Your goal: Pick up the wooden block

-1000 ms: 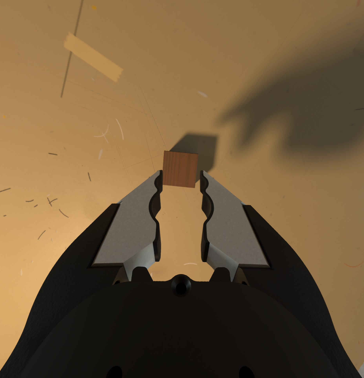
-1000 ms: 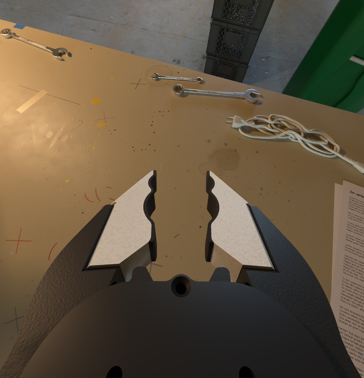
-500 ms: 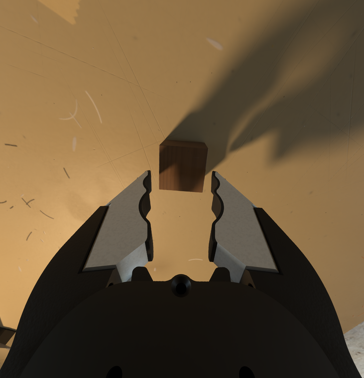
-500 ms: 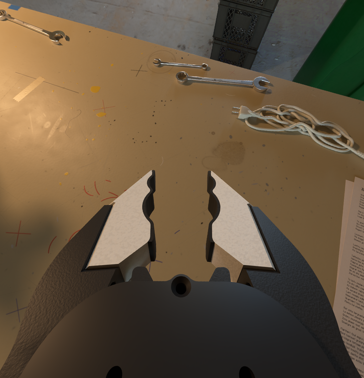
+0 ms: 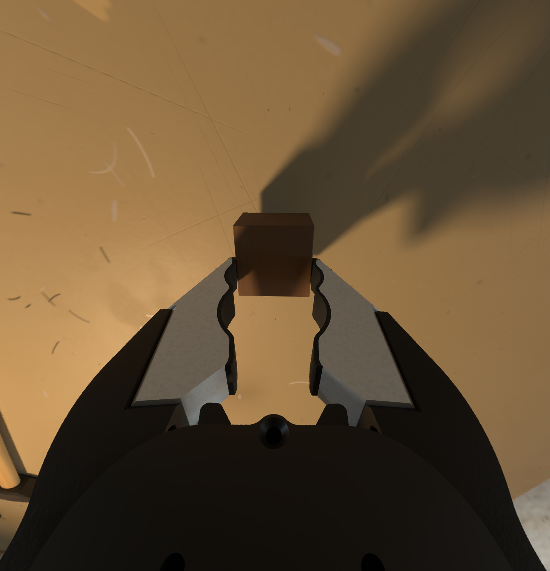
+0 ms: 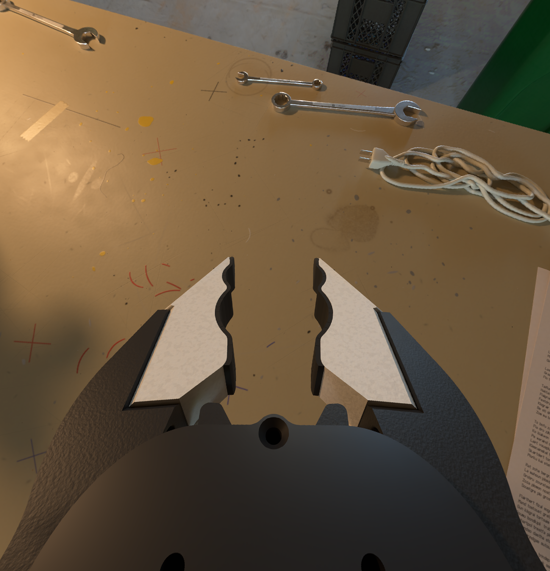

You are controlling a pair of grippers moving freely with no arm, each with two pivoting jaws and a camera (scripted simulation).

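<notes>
I see the wooden block (image 5: 273, 256) standing on the tan table (image 5: 113, 92), right between the tips of my left gripper (image 5: 273, 268). Both fingertips (image 5: 232, 272) sit flush against the block's 2 side faces near its lower half, so the jaws are narrowed to the block's width and pressing on it. The block's upper part sticks out past the tips, and most of it lies in shade. I cannot tell whether its base has left the table. A broad dark shadow (image 5: 406, 173) spreads across the table behind and to the right of the block. Pale scratches and short dark marks scatter over the surface to the left, and a pale rod-like leg (image 5: 0, 451) shows at the lower left edge.

My right gripper (image 6: 273, 272) hovers over a bare stretch of the same table (image 6: 190, 200), jaws spread moderately wide with nothing between them. Ahead of it lie 3 wrenches: a large wrench (image 6: 348, 108), a small wrench (image 6: 280, 81) just behind that, and another wrench (image 6: 51, 26) at the far left. A coiled white power cord (image 6: 459, 182) rests to the right, printed paper sheets (image 6: 542, 401) lie at the right edge, and a strip of tape (image 6: 45, 120) is stuck at the left. Beyond the table stand dark stacked crates (image 6: 372, 40) and a green cabinet (image 6: 521, 61).
</notes>
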